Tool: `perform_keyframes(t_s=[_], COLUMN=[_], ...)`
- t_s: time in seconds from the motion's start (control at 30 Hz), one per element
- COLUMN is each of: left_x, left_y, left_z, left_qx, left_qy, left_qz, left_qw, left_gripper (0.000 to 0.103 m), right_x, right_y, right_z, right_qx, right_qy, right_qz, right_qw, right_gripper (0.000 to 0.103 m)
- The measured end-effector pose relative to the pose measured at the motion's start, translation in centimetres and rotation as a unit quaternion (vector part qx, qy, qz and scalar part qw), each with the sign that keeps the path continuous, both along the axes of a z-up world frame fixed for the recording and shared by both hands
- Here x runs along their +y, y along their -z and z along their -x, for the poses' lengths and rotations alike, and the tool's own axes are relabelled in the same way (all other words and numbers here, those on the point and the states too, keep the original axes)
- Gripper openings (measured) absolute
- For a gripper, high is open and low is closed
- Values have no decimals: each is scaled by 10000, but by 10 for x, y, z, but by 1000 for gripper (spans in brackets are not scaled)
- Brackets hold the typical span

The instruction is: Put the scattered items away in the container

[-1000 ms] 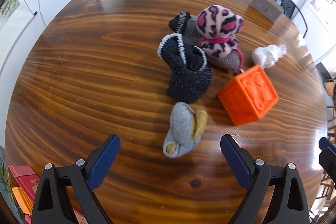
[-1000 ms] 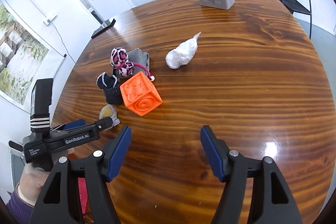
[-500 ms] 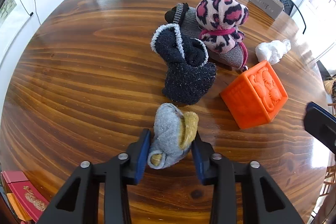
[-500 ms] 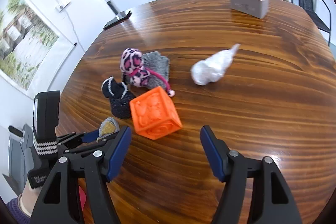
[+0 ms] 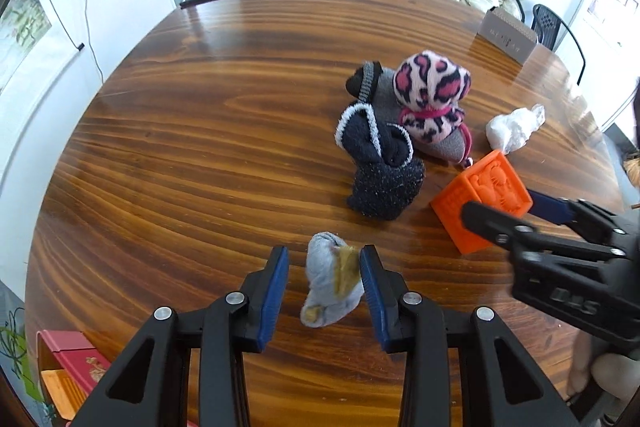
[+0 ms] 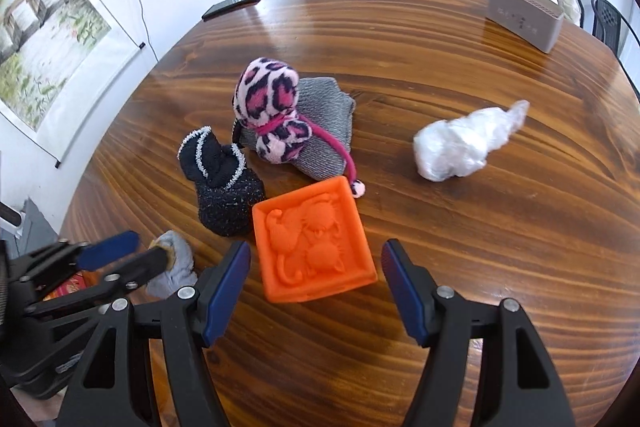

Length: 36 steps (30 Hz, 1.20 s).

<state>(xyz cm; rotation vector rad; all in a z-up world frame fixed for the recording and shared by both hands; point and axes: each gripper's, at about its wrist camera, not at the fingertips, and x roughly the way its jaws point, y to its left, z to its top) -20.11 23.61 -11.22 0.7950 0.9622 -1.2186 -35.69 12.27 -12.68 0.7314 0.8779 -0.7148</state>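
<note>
L hand-held gripper (image 5: 324,283) is clamped on the grey-and-mustard sock bundle (image 5: 332,281), w/ the bundle a bit off the tabletop (image 5: 180,147). It looks pinched mostly on one side, w/ a visible gap to the other pad in the left wrist view. R hand-held gripper (image 6: 316,291) has its jaws apart, straddling the orange embossed cube (image 6: 316,243) w/o the pads pressing on it.

Risks, as I judge them:
- Sock bundle is soft and only partly caught, so it could slip or unroll on the way to the container, esp. w/ a quick swing.
- Cube is wide and turned corner-on to the R jaws. If they close on the edges rather than flat faces, it may twist or pop out.
- Both grippers work v. close together, so arms could knock each other.
- Black fuzzy sock (image 6: 222,187) sits just beside the cube, and a sloppy close might drag it.
- Pink cord of the leopard-print sock bundle (image 6: 272,111) ends touching or almost touching the cube's far edge. It could snag.

Hard to tell:
- Container: only a red/orange boxy thing (image 5: 68,367) at the tabletop edge, cut off, can't confirm it's the bin.
- White plastic wad (image 6: 464,143) is blurred, contents unknown.
- Grey knit item (image 6: 328,123) under the leopard bundle is mostly covered.
- Cube's lower faces are hidden.
</note>
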Motion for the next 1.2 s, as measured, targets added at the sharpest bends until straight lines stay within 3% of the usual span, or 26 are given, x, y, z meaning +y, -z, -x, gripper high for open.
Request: perform_keyframes(t_s=[0.13, 0.23, 0.5, 0.87, 1.2], left_x=[3, 13, 39, 88, 160], left_y=[-11, -20, -49, -86, -105], left_z=[3, -2, -18, -53, -127], left_qx=[71, 123, 199, 312, 211], left_qy=[-82, -137, -203, -191, -495], left_qz=[61, 134, 404, 795, 945], left_qw=[9999, 9997, 9988, 9962, 9941], left_gripper=[39, 39, 39, 39, 39], right_x=[0, -1, 8, 76, 159], right_y=[6, 11, 7, -58, -102], right_z=[-11, -15, -11, -23, -66], right_qx=[193, 392, 263, -316, -752], right_qy=[-78, -18, 154, 135, -395], right_qz=[58, 181, 54, 194, 208], right_qw=[9998, 9991, 9995, 9992, 9962], right_gripper=[71, 62, 60, 60, 60])
